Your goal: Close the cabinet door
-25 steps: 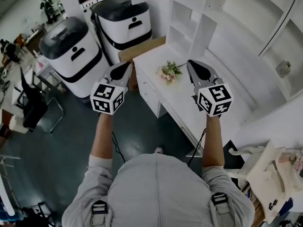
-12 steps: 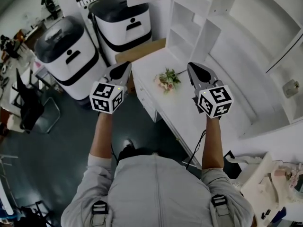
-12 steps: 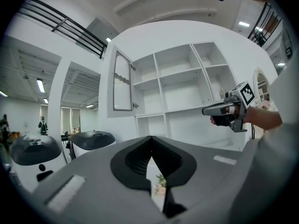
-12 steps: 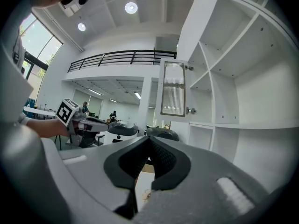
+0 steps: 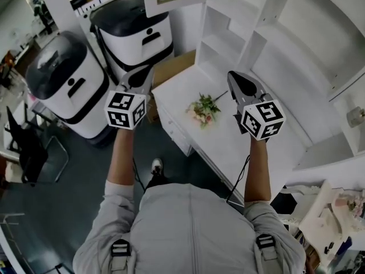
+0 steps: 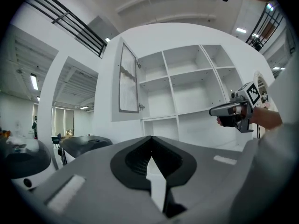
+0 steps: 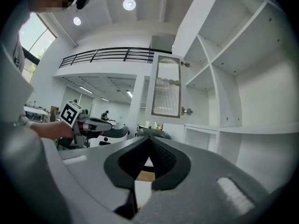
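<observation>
While cabinet door point(image 6: 128, 80) hangs open, left gripper point(image 5: 147, 74) and right gripper point(image 5: 234, 76) point level, fingers point(image 6: 134, 160) together, empty; approach step, likely. Next: reach door edge, push shut.

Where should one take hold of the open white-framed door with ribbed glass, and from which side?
The free vertical edge of the white-framed ribbed-glass door, at its left in both gripper views, probably: the hinges sit on its right. Come from the left, avoiding the glass.
</observation>
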A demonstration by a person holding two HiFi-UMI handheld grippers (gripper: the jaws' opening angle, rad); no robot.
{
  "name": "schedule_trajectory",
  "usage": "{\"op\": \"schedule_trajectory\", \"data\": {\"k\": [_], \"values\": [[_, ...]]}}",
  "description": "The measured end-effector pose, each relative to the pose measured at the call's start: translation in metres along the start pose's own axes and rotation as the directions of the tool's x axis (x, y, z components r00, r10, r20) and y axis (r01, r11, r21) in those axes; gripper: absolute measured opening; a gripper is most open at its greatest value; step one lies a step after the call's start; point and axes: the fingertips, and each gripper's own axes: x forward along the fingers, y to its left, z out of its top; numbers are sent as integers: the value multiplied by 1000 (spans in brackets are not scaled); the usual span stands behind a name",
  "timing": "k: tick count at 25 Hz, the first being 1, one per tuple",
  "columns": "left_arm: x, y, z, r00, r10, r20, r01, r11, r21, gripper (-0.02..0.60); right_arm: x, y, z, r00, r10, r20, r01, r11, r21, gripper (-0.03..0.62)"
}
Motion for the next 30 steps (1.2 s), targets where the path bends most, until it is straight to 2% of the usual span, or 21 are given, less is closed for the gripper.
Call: {"op": "schedule_trajectory", "data": {"k": [5,9,14,18,23,30], "values": [[38,63,9,999,-31,13,31,1000,3,19,52,1,9,999,-46,1,46,999,24,2],[70,108,21,998,-56,30,56,998,11,67,88,-3,17,995,-99,25,97,993,69,2],[106,145,32,993,-114,44,112,993,34,97,116,-9,17,982,-191,0,191,980,57,2],[137,159,43,985,-161,62,159,986,39,129,122,-17,19,970,-244,-17,245,968,52,2],[167,159,45,973,-215,80,216,976,-4,164,116,-27,19,960,-279,-29,280,959,36,2],[185,159,38,984,-154,89,159,986,-48,137,96,-45,21,956,-293,-25,293,955,39,2]]}}
